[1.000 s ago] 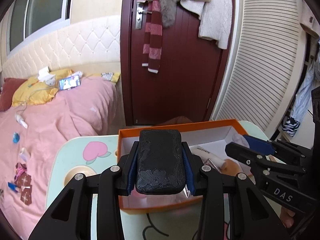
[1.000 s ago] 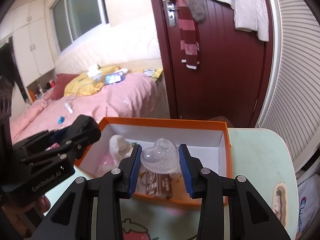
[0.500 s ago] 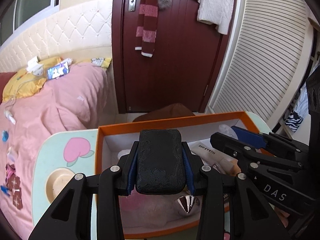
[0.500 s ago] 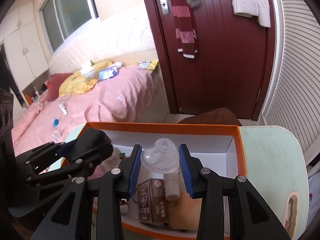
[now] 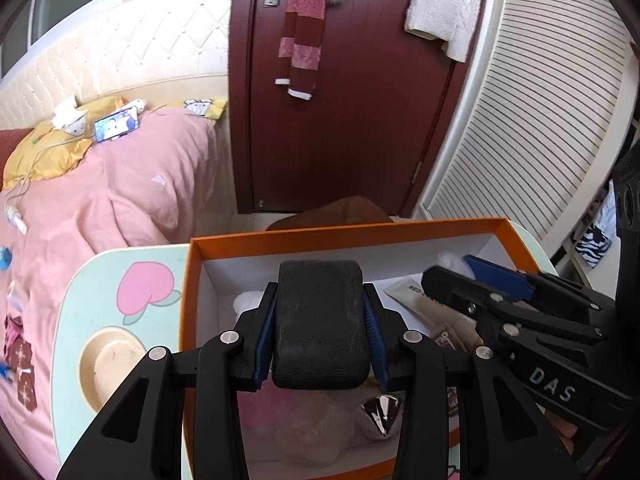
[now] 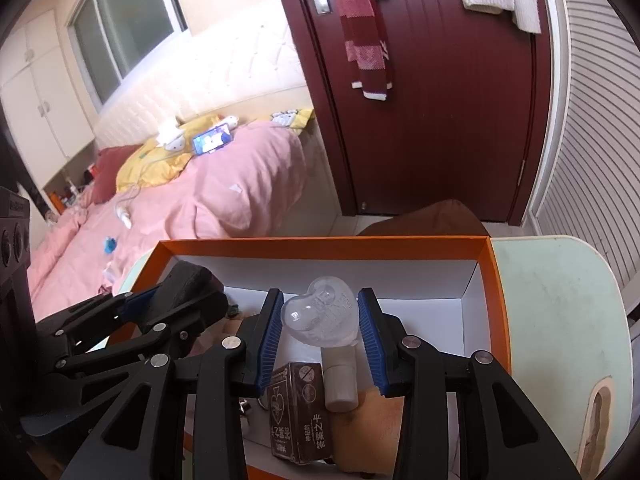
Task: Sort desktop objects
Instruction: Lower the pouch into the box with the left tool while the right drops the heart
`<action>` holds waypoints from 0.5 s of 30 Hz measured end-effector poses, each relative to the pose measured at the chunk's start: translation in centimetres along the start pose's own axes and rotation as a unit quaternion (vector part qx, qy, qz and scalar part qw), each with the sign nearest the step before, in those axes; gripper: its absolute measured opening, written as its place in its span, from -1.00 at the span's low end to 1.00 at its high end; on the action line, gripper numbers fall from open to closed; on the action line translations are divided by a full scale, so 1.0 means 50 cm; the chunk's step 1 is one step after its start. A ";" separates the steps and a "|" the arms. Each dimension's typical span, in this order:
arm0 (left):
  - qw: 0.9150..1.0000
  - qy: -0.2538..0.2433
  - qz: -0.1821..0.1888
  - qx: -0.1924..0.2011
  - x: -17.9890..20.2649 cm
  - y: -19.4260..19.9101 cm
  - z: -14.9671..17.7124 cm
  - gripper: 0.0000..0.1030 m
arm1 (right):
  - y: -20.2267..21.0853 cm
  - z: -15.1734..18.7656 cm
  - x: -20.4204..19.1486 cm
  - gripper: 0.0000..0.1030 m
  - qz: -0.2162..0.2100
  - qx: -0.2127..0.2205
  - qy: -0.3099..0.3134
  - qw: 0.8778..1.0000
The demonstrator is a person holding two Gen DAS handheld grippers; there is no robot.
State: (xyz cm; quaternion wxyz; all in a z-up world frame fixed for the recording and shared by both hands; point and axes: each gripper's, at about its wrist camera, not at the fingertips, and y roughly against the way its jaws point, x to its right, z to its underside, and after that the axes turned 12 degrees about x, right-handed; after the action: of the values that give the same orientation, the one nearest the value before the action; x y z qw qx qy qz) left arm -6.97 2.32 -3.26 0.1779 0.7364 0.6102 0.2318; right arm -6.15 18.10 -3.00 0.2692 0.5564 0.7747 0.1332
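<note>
In the lower centre of the left wrist view, the left gripper (image 5: 320, 328) clamps a black textured case (image 5: 320, 320) between its blue pads, held above the open orange box (image 5: 344, 230) on the pale green table (image 5: 96, 300). In the right wrist view, the right gripper (image 6: 319, 320) grips a clear heart-shaped piece (image 6: 320, 312) at centre frame, over the same orange box, where a brown card box (image 6: 300, 408) and a small white bottle (image 6: 340, 380) lie.

"DAS" on right claw (image 5: 472, 276) (white letters)
</note>
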 end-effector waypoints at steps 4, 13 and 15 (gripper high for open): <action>1.000 0.011 -0.010 0.003 -0.011 0.001 -0.001 0.04 | 0.001 0.000 0.005 -0.01 -0.001 -0.001 -0.008 1.000; 1.000 0.000 -0.017 -0.003 -0.009 0.012 0.004 0.04 | -0.004 -0.003 0.011 -0.01 -0.002 -0.007 -0.012 1.000; 1.000 -0.004 -0.021 -0.008 -0.007 0.015 0.006 0.04 | -0.001 -0.002 0.010 -0.01 0.000 -0.011 -0.012 1.000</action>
State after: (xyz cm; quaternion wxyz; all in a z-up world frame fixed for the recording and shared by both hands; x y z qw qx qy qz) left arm -6.23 1.84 -3.14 0.1912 0.7228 0.6231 0.2295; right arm -6.36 18.57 -3.08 0.2845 0.5553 0.7698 0.1348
